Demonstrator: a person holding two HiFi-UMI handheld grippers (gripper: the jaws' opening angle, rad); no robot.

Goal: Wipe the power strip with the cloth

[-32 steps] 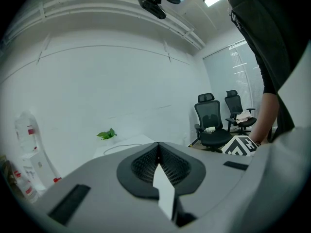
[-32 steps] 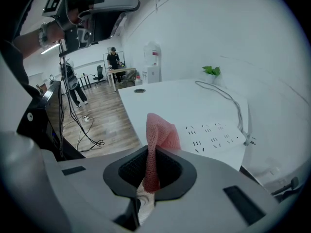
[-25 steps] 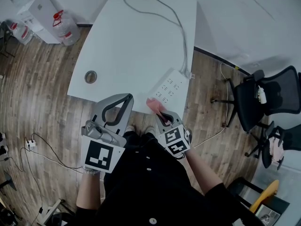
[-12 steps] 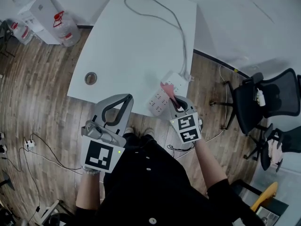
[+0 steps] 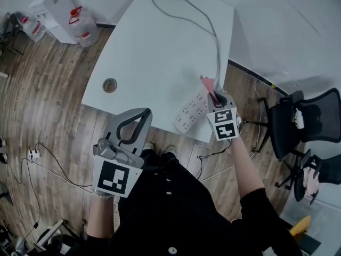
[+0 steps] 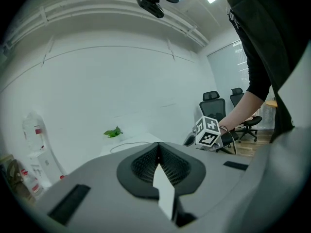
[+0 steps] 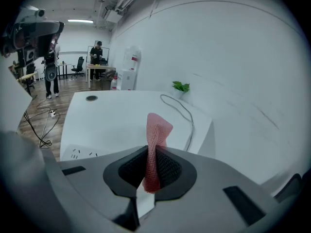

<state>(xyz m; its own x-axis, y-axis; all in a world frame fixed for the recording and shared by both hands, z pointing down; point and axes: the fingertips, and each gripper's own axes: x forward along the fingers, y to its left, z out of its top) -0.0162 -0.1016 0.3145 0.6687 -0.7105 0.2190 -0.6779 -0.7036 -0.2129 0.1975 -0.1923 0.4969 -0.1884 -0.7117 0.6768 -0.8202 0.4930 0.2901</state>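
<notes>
Forward went my right gripper (image 5: 212, 93), pinching the pink cloth (image 5: 205, 82), leaving the power strip (image 5: 189, 116) just behind it; mid-wipe, I judge, so next comes a pressed pass back.

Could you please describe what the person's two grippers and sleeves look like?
The left gripper and right gripper are light grey plastic with black textured pads lining the jaws. Each carries a white cube printed with black square markers. The person wears a black buttoned top; its sleeve leaves the forearm bare.
</notes>
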